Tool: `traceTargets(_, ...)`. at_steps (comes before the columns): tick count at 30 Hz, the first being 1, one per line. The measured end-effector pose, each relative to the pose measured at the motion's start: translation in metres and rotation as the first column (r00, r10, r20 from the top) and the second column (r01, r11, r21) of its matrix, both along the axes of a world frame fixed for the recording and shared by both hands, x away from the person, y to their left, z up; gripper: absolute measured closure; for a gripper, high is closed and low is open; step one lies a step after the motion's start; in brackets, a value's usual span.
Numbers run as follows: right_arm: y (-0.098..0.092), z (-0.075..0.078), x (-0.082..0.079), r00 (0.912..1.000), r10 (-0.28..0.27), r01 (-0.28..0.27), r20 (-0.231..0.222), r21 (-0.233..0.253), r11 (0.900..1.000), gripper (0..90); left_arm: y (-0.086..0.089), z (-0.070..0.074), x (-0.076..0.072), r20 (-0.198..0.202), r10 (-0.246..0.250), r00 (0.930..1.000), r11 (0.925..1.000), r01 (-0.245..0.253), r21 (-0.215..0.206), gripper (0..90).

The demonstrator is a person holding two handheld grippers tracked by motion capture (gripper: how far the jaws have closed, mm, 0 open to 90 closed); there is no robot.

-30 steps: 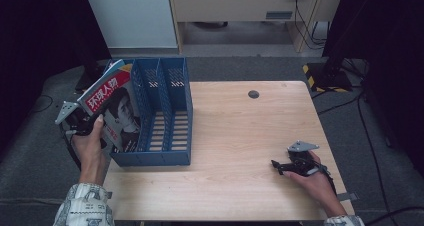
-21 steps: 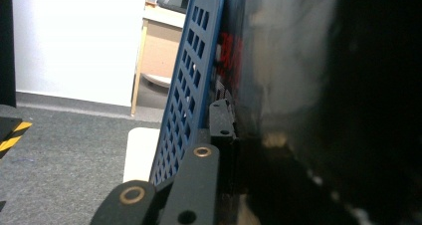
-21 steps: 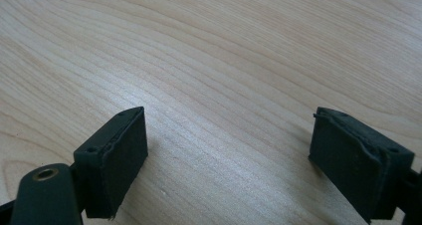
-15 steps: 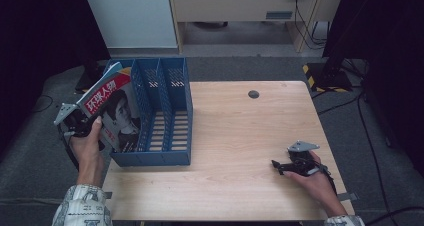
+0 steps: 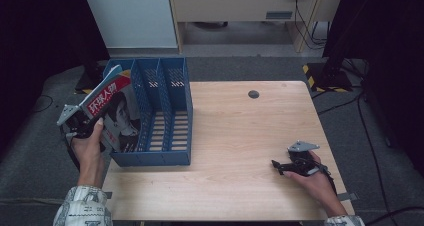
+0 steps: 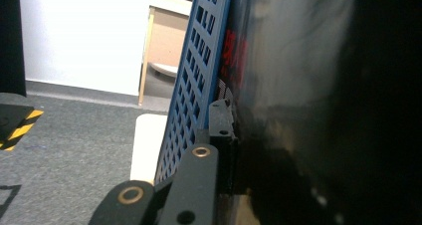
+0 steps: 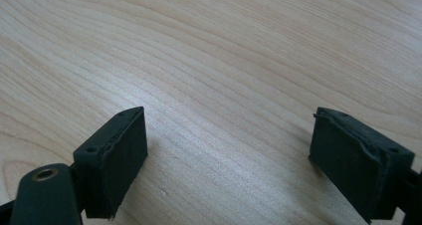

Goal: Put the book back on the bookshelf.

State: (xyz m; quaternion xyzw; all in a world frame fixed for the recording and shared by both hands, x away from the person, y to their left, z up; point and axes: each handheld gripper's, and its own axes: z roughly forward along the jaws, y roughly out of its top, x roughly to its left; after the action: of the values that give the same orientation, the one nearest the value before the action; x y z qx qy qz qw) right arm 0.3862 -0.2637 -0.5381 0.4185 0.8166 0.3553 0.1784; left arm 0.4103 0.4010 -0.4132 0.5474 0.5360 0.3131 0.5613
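At the left of the high view, the left gripper [image 5: 80, 123] has its fingers clamped on a magazine [image 5: 112, 111], held tilted at the leftmost slot of the blue file rack [image 5: 165, 111]. The magazine looks light, glossy and floppy, so a grip near the spine or a lower corner should keep it from sagging or slipping. The right gripper [image 5: 287, 166] rests on the counter [image 5: 240, 131] at lower right, fingers wide apart and empty.

High view: above the near edge, facing forward and down on the whole surface [image 5: 240, 136]. Left gripper view: pressed close against the blue file rack [image 6: 199, 85] and magazine [image 6: 298, 85], also seen from above. Right gripper view: low, close over bare wood shared with the high view.
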Motion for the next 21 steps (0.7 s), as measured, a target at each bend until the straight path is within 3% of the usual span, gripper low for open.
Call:
traceTargets(8,0.000,0.000,0.000,1.0000,0.000,0.000,0.000,0.000,1.000,15.2,-0.001,0.002,-0.001,-0.025,0.011,0.9996,0.9999,-0.011,-0.008,84.1)
traceTargets(16,0.000,0.000,0.000,1.0000,0.000,0.000,0.000,0.000,1.000,15.2,-0.003,0.006,-0.001,-0.034,0.018,0.9993,0.9996,-0.018,0.022,83.4)
traceTargets(19,0.000,0.000,0.000,1.0000,0.000,0.000,0.000,0.000,1.000,15.2,-0.003,0.010,-0.001,-0.029,0.022,0.9993,0.9996,-0.022,0.020,81.5)
traceTargets(21,0.000,0.000,0.000,1.0000,0.000,0.000,0.000,0.000,1.000,15.2,-0.003,0.015,-0.001,-0.025,0.033,0.9991,0.9986,-0.032,0.041,74.4)
